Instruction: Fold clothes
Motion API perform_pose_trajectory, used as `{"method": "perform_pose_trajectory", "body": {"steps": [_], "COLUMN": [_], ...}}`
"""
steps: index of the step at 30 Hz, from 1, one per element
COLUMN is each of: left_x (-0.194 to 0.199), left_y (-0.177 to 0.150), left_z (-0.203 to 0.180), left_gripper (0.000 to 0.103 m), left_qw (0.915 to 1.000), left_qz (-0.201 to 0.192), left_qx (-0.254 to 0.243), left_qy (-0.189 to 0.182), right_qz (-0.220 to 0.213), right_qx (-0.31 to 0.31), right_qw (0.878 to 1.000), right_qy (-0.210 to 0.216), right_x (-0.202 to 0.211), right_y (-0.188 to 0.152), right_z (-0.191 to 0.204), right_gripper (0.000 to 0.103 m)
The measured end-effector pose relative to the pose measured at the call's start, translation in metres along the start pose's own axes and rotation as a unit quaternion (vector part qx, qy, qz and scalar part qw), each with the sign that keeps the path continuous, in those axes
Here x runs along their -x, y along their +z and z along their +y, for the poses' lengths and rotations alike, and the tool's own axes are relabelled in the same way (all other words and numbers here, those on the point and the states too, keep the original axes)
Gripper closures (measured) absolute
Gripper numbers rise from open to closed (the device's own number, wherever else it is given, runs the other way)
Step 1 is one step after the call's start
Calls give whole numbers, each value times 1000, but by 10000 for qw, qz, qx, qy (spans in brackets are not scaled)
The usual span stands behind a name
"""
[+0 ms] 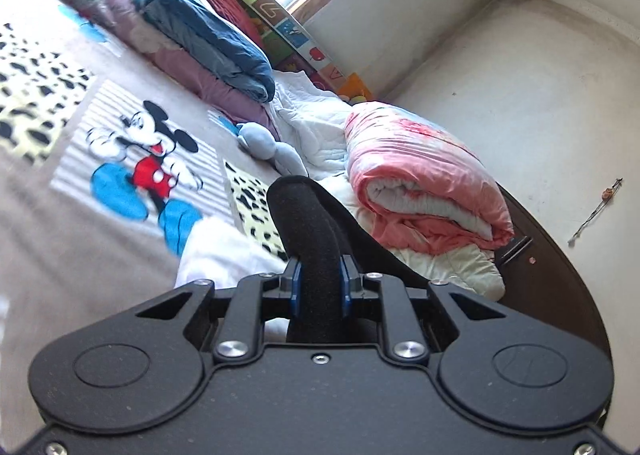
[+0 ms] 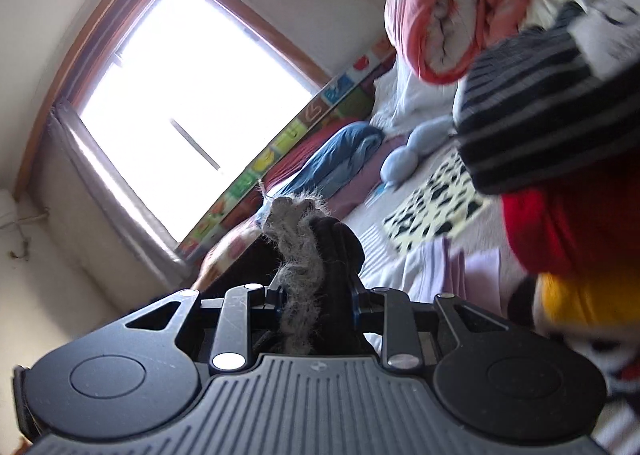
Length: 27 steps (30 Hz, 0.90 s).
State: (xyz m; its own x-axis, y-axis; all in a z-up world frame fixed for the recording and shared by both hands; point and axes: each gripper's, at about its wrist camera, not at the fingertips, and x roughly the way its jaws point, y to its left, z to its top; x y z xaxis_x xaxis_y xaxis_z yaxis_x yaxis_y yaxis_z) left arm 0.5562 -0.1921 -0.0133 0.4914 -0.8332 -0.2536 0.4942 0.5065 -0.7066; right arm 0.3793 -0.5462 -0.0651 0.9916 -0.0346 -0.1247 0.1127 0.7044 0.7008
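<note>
In the left wrist view the left gripper (image 1: 320, 287) is clamped on a fold of black garment (image 1: 304, 223) above the bed (image 1: 60, 215), near a pink quilt (image 1: 420, 191). In the right wrist view the right gripper (image 2: 318, 295) pinches the same dark cloth (its frayed grey edge (image 2: 294, 255) showing), window (image 2: 188, 103) far left.

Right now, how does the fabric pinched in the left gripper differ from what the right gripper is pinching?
The left gripper is shut on a smooth, plain black cloth with a clean rounded fold. The right gripper is shut on black fabric with a frayed grey edge, fuzzy and ragged. Both bunches are dark and stick up between closed jaws.
</note>
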Motion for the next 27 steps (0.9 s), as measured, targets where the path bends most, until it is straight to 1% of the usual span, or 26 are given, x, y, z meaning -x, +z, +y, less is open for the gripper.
{"method": "perform_pose_trajectory", "body": {"steps": [4,6,10,12,13,14,15,16,17,19,20,21,22,23,24,25,26,27], "left_x": [-34,-48,-72,-82,-88,-94,-98,-97,-92,-78,-72,-70,-71,-74,-79,-84,-90,-98], "left_y": [14,16,14,9,5,0,-6,-12,-15,-17,-16,-15,-14,-14,-14,-14,-15,-17], "left_z": [17,24,35,39,38,35,29,20,12,1,-3,-7,-10,-12,-15,-18,-19,-19], "left_gripper": [87,87,87,87,86,82,80,80,77,77,77,77,77,77,77,77,77,77], "left_qw": [9999,9998,9995,9991,9975,9929,9856,9781,9746,9719,9706,9690,9668,9642,9611,9579,9548,9527], "left_qz": [120,169,290,378,483,632,710,649,512,193,19,-76,-119,-133,-116,-99,-57,12], "left_qx": [27,40,103,33,-181,-491,-917,-1404,-1686,-1939,-2045,-2140,-2231,-2341,-2468,-2595,-2714,-2798], "left_qy": [5,12,63,207,478,879,1228,1389,1385,1323,1268,1230,1237,1237,1231,1224,1211,1189], "right_qz": [-151,-172,-158,-53,13,79,146,212,196,-121,-322,-574,-768,-870,-887,-796,-659,-489], "right_qx": [334,395,319,478,590,701,812,922,1091,1489,1714,1973,2228,2482,2796,3125,3292,3347], "right_qw": [9991,9986,9978,9954,9935,9912,9886,9855,9825,9772,9732,9677,9628,9585,9517,9437,9400,9396], "right_qy": [-230,-317,-568,-824,-971,-1117,-1263,-1409,-1498,-1507,-1501,-1463,-1322,-1102,-905,-736,-608,-524], "right_x": [-35,-48,-64,-70,-73,-76,-79,-82,-80,-63,-53,-42,-36,-32,-33,-39,-49,-62], "right_y": [5,6,0,-6,-9,-12,-15,-18,-21,-24,-25,-26,-26,-26,-25,-23,-20,-15], "right_z": [-5,-13,-33,-36,-37,-38,-38,-39,-36,-20,-11,-2,8,17,28,38,44,48], "right_gripper": [73,73,73,73,72,67,61,59,57,54,54,51,51,52,52,52,55,58]}}
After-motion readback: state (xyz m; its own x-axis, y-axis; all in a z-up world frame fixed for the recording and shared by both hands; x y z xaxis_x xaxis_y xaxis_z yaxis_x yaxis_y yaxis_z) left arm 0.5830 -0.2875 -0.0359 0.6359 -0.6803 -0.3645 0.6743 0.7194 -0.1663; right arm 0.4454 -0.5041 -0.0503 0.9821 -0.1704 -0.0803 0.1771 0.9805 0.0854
